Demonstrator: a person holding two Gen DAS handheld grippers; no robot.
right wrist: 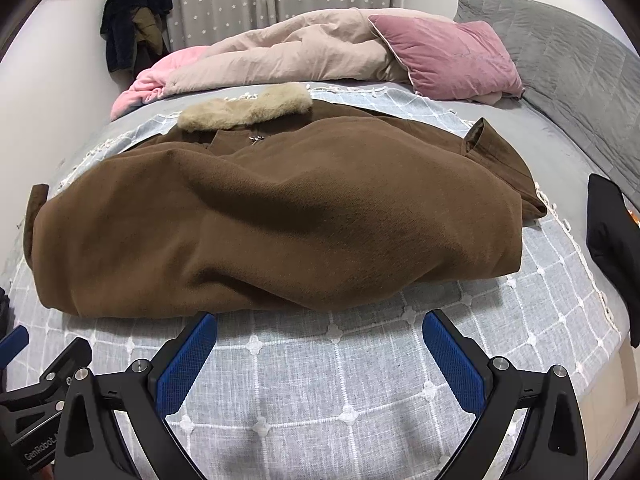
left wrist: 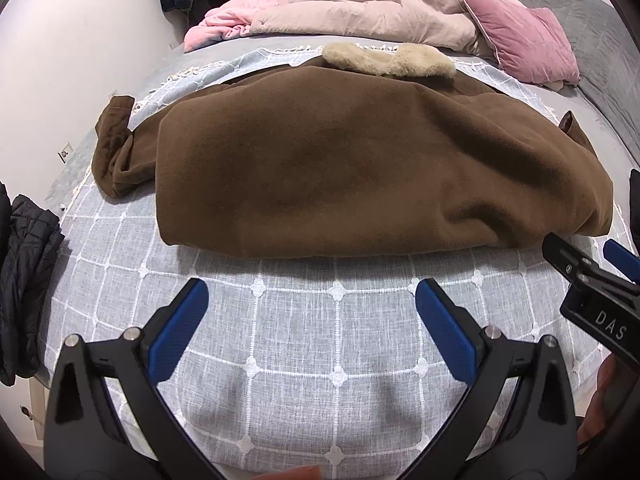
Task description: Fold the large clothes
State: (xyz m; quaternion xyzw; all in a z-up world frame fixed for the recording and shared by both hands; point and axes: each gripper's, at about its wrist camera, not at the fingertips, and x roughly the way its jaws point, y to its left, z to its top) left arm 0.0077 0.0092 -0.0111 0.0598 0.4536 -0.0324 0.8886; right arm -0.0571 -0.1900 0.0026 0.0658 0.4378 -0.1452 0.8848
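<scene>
A large brown coat [left wrist: 360, 168] [right wrist: 280, 216] with a beige fur collar [left wrist: 388, 60] [right wrist: 244, 110] lies folded on the grey checked bedspread [left wrist: 296, 360] [right wrist: 340, 380]. One sleeve [left wrist: 114, 148] sticks out at its left. My left gripper [left wrist: 312, 304] is open just in front of the coat's near edge, nothing between its blue pads. My right gripper [right wrist: 320, 340] is open too, its fingertips close to the coat's near hem without touching it. The right gripper [left wrist: 592, 264] shows at the right edge of the left wrist view.
A pink and beige duvet [left wrist: 340, 12] [right wrist: 280, 52] and a pink cushion [left wrist: 520, 40] [right wrist: 448, 56] lie at the far end of the bed. A black quilted garment [left wrist: 24, 276] hangs at the left edge, another black item [right wrist: 612, 240] at the right. Clothes [right wrist: 132, 24] hang on the wall.
</scene>
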